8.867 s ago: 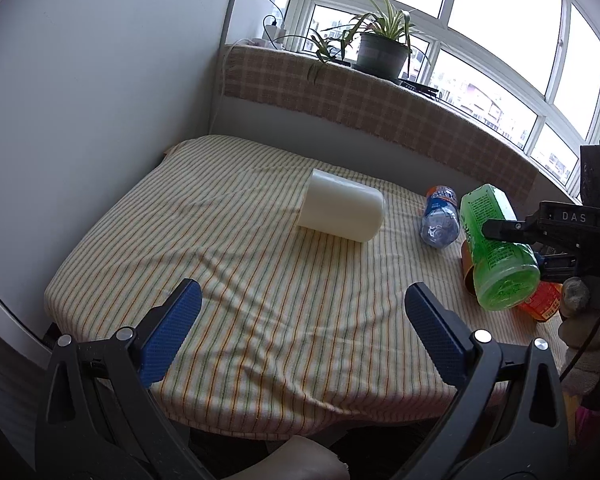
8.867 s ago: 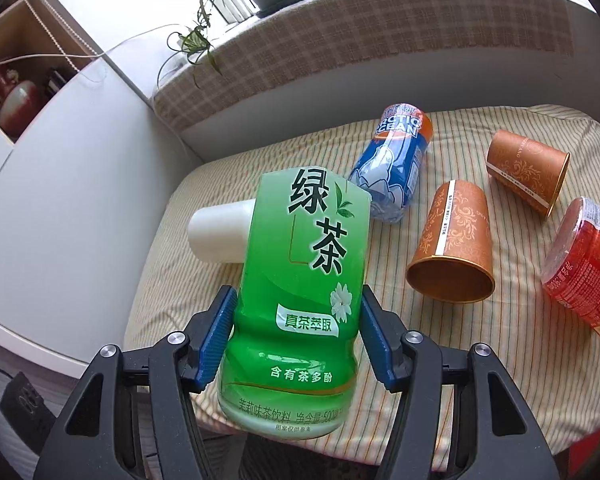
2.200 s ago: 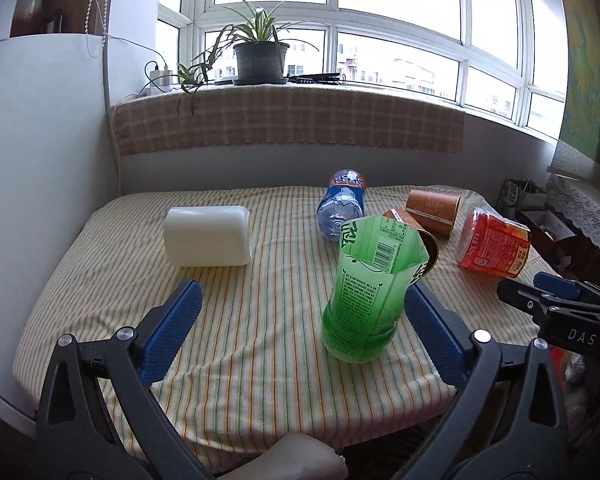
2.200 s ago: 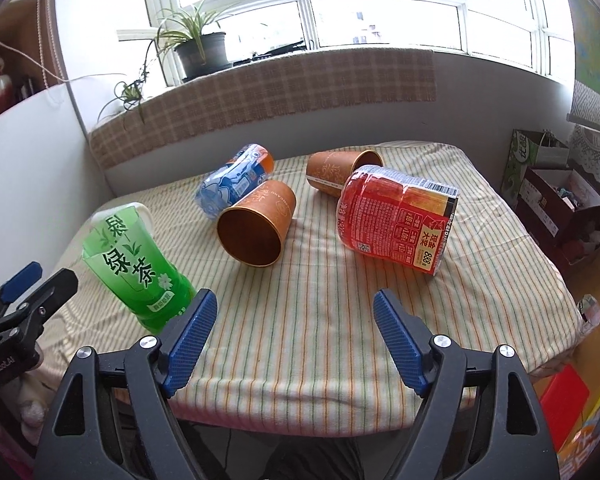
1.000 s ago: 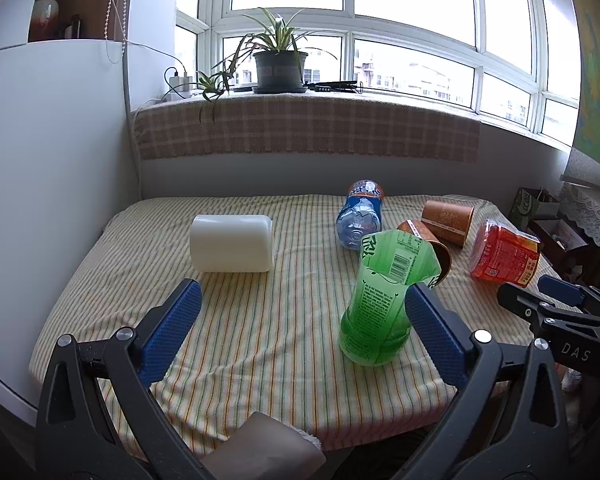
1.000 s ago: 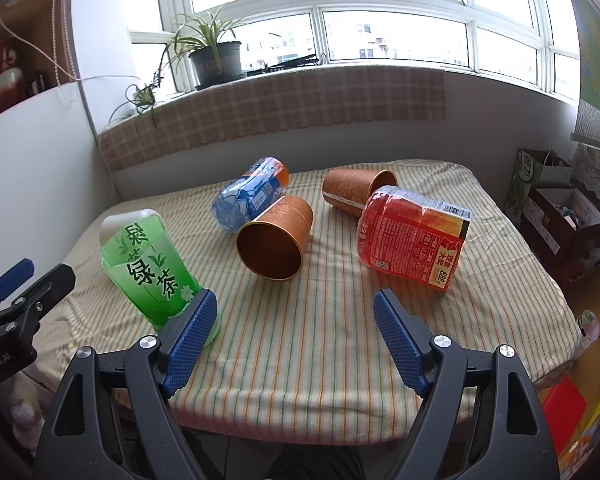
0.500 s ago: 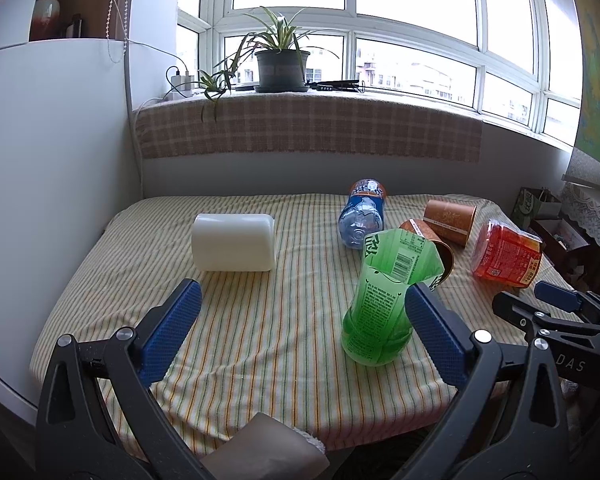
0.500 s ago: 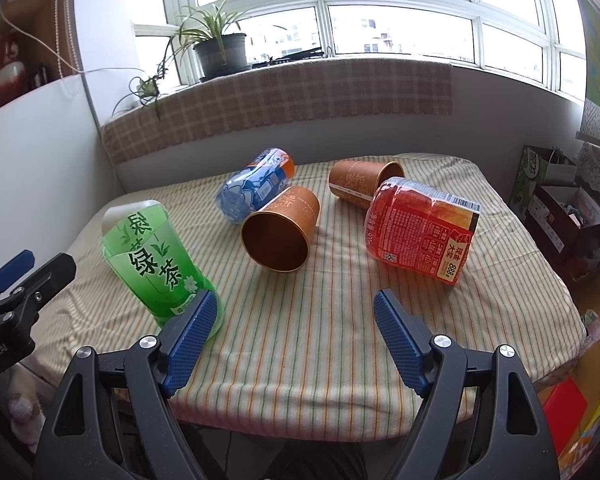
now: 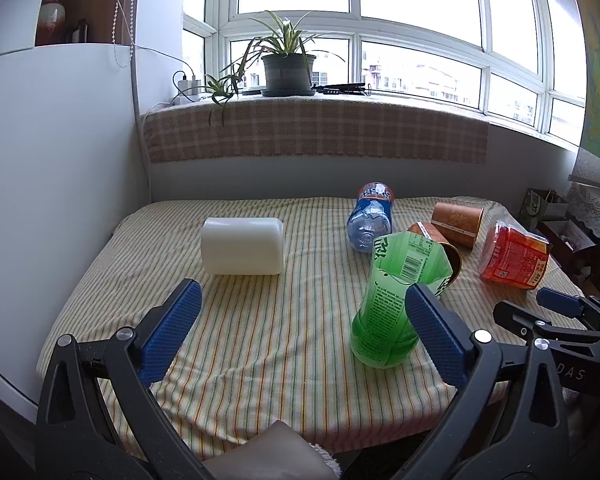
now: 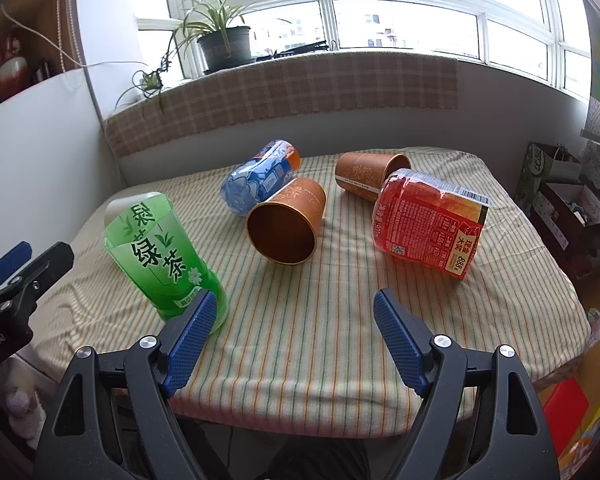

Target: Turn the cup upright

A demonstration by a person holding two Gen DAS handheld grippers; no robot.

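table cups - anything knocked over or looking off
Five lie on their sides: white cup, blue cup, two brown cups and red cup. Only the green cup stands upright.

Striped yellow tablecloth (image 9: 260, 340) covers the table. Potted spider plant (image 9: 286, 66) sits on the checked-cloth windowsill (image 9: 316, 132); white charger plug (image 9: 190, 84) near its left end.

Left gripper (image 9: 300, 324): black plastic arms, silver screws; blue ribbed pads (image 9: 172, 330); right gripper (image 10: 294, 336) identical.
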